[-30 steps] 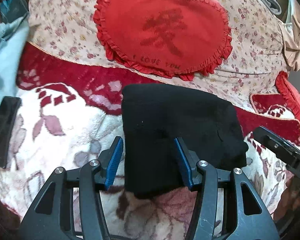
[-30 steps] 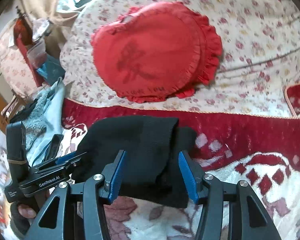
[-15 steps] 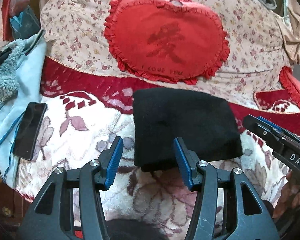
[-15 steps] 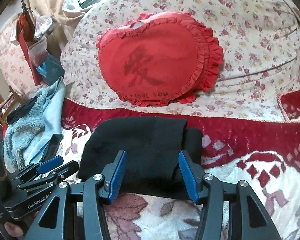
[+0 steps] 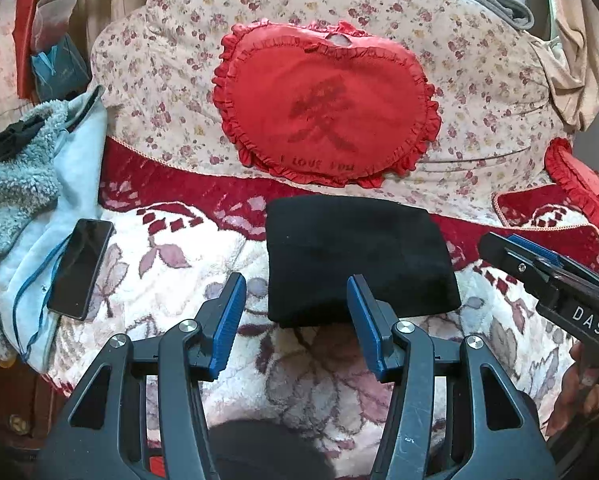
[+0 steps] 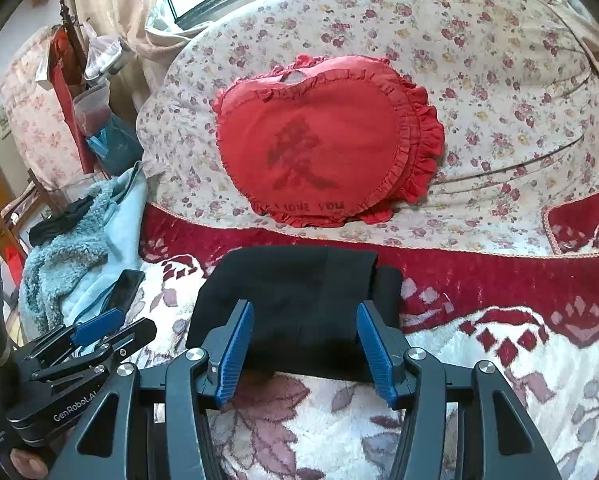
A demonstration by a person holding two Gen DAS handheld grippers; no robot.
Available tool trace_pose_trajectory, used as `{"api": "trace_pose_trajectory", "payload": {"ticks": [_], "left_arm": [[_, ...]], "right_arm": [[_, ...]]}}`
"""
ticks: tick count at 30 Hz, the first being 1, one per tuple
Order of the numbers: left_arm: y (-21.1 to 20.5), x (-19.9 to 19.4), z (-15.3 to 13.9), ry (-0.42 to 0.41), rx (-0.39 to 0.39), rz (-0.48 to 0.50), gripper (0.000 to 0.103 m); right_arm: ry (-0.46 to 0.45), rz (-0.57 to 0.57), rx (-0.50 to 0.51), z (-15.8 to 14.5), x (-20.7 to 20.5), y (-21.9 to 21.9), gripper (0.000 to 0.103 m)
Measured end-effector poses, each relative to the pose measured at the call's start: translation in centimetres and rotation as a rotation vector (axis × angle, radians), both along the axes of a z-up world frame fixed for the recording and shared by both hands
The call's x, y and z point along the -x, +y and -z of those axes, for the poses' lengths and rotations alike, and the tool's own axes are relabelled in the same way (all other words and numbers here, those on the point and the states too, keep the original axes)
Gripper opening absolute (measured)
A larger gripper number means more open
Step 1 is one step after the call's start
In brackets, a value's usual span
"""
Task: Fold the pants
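The black pants lie folded into a compact rectangle on the floral blanket; they also show in the right wrist view. My left gripper is open and empty, held back just short of the bundle's near edge. My right gripper is open and empty, raised over the near edge of the bundle. The right gripper shows at the right edge of the left wrist view. The left gripper shows at the lower left of the right wrist view.
A red heart cushion leans on the floral backrest behind the pants. A black phone lies on pale blue fleece clothing at the left. A second red cushion sits at the right.
Both grippers have pulled back toward me and away from the folded pants, so more of the sofa shows. The pants stay still and both grippers stay open.
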State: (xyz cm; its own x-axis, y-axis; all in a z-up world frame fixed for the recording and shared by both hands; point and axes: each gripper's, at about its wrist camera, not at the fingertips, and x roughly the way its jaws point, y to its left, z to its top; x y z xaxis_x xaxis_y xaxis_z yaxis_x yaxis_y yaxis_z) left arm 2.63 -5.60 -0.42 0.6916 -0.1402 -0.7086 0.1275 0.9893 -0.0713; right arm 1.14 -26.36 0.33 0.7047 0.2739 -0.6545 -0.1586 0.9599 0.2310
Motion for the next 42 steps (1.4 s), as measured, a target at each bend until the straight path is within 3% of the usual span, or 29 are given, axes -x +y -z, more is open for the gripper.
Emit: {"api": "trace_pose_trajectory", "payload": {"ticks": [15,42], "left_arm": [[0.0,1.6,-0.9,-0.033,-0.002,0.001,0.051],[-0.2,1.3,-0.1,-0.006,0.001,0.004,0.051]], "right_arm": [[0.000,-0.023,0.007,-0.4,1.3,0.5,0.052],[0.043,-0.038,0.002,1.0,0.8,0.8,0.052]]}}
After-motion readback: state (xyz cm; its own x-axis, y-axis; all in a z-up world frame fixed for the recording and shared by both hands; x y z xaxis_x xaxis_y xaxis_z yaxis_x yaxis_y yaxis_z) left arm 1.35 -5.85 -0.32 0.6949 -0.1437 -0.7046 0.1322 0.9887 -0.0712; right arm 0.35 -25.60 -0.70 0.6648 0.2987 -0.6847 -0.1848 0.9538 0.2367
